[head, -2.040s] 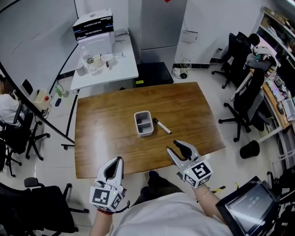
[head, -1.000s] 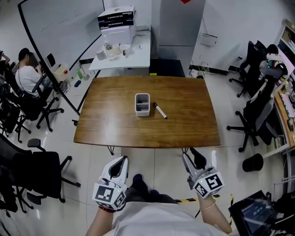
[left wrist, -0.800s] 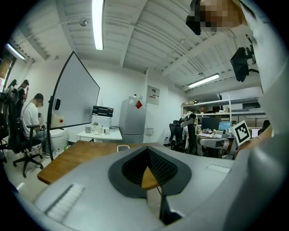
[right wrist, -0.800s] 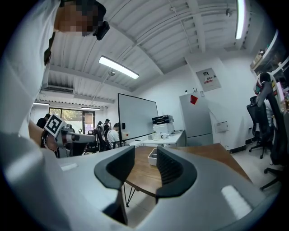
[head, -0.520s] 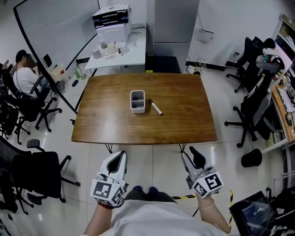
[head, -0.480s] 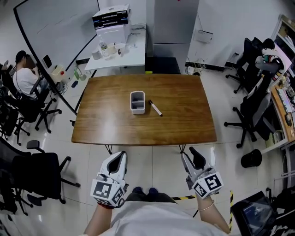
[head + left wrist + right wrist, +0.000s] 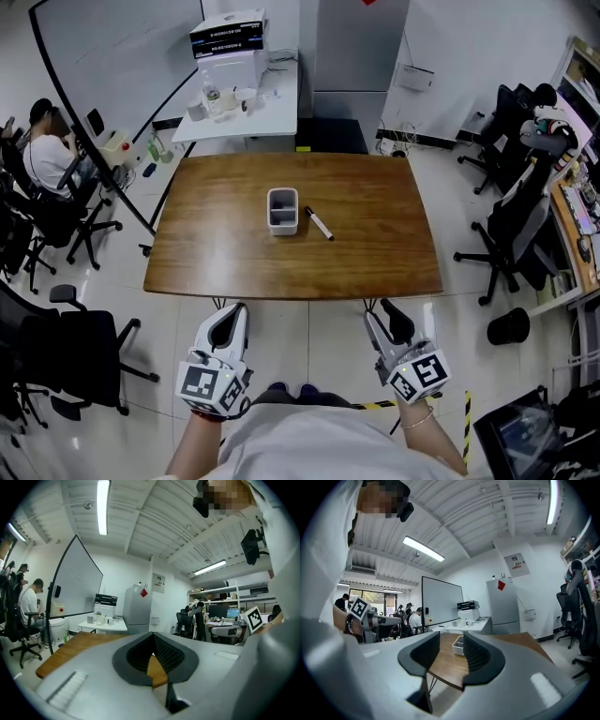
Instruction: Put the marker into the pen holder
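The grey pen holder [image 7: 282, 210] stands upright near the middle of the wooden table [image 7: 375, 262]. The black-and-white marker [image 7: 319, 223] lies flat just to its right, not touching it. Both grippers hang over the floor, short of the table's near edge. In the head view the left gripper [image 7: 228, 326] is below the table's left half and the right gripper [image 7: 386, 321] is below its right half. The left gripper [image 7: 152, 638] has its jaw tips together and holds nothing. The right gripper [image 7: 451, 640] stands open and empty, with the pen holder [image 7: 458, 645] visible far off through its gap.
Black office chairs [image 7: 506, 239] stand to the right of the table and more chairs [image 7: 56, 337] to its left. Behind the table are a white side table [image 7: 246, 103] carrying a box, and a whiteboard [image 7: 103, 56]. A seated person [image 7: 47, 155] is at far left, and a black bin [image 7: 509, 326] at right.
Two seconds ago both grippers reached over the table's front edge; now they are over the floor, farther back from it. The jaws look the same, and the marker and holder have not moved.
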{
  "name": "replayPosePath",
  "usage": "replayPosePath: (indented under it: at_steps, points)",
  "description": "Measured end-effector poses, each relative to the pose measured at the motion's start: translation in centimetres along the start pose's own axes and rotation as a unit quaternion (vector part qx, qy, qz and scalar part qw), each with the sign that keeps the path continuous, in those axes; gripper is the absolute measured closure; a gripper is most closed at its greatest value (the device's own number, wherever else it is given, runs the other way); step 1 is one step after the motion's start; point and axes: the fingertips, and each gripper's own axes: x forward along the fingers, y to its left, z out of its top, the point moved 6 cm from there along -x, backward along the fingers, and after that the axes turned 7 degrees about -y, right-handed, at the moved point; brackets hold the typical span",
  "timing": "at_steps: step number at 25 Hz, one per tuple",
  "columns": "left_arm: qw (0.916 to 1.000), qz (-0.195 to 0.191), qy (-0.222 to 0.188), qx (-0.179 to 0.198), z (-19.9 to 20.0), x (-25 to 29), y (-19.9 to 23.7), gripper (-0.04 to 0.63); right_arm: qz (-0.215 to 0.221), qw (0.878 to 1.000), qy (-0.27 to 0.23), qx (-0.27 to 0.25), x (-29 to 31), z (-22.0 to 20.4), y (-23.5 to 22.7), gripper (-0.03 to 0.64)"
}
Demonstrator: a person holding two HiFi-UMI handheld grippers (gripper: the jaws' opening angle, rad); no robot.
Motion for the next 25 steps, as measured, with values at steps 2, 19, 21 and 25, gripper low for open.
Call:
replayPosePath:
  at_steps: [2,19,21,25]
  points:
    - [0.9999,0.016,0.000,-0.001,-0.5,-0.3,0.7,0.594,0.000,1.000,0.005,-0.001,0.2,-0.5,-0.5,0.476]
    - [0.9997,-0.014,-0.012,-0.019,0.7,11.4,14.2,0.594,-0.054,0.995,0.078,-0.006,17.7,-6.2,-6.4,0.442]
    - [0.9995,-0.029,-0.010,-0.012,1.4,13.1,15.5,0.594,-0.057,0.994,0.097,-0.003,19.4,-7.1,-6.9,0.437]
    - [0.9994,-0.031,-0.007,-0.015,1.4,15.3,17.6,0.594,-0.034,0.987,0.154,-0.018,22.7,-9.6,-7.6,0.422]
